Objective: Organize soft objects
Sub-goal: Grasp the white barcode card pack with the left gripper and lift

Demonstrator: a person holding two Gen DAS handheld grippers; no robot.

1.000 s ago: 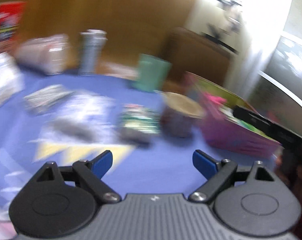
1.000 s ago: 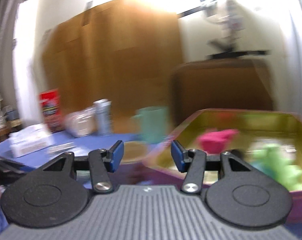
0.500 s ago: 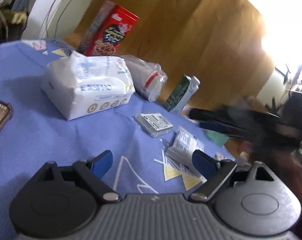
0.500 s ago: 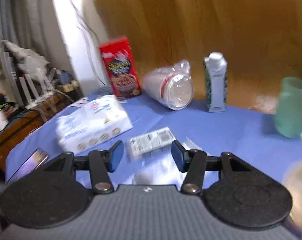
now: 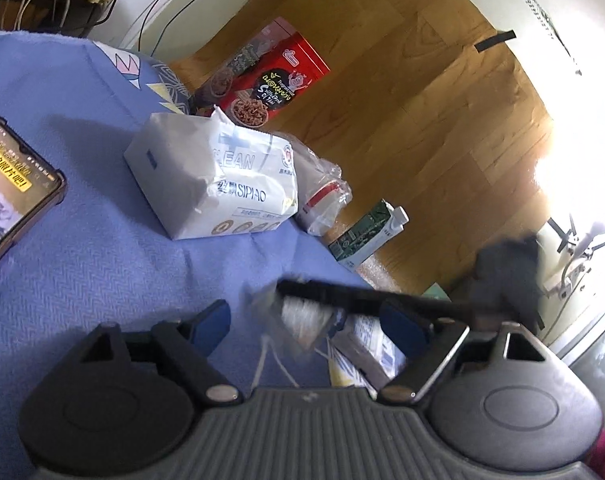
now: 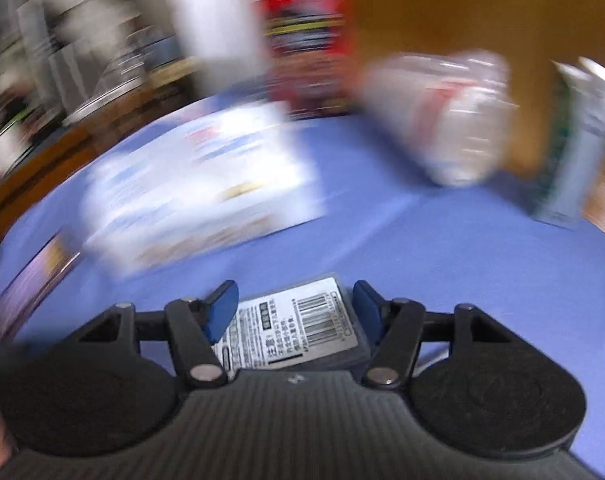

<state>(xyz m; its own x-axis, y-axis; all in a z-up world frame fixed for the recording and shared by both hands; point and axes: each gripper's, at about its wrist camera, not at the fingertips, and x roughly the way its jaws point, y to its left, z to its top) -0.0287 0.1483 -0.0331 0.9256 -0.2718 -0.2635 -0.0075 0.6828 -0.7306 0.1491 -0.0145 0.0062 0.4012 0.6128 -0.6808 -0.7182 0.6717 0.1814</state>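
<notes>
A small flat packet with a white barcode label [image 6: 298, 330] lies on the blue cloth between the open blue fingertips of my right gripper [image 6: 296, 304], which hangs low over it. In the left wrist view that packet [image 5: 302, 320] is blurred, with the right gripper's dark body [image 5: 382, 300] across it. My left gripper [image 5: 308, 320] is open and empty just above the cloth. A large white tissue pack [image 5: 214, 188] lies further back; it also shows blurred in the right wrist view [image 6: 198, 192].
A phone [image 5: 10, 188] lies at the left on the blue tablecloth [image 5: 102, 280]. Behind the tissue pack are a red cereal box [image 5: 262, 80], a plastic-wrapped stack of cups [image 5: 322, 200] and a green-and-white carton [image 5: 366, 240]. Another white packet [image 5: 374, 352] lies beside my left gripper.
Both grippers have swung left from the purple bin toward the table's left side. My right gripper has dropped down over the labelled packet. Both stay open.
</notes>
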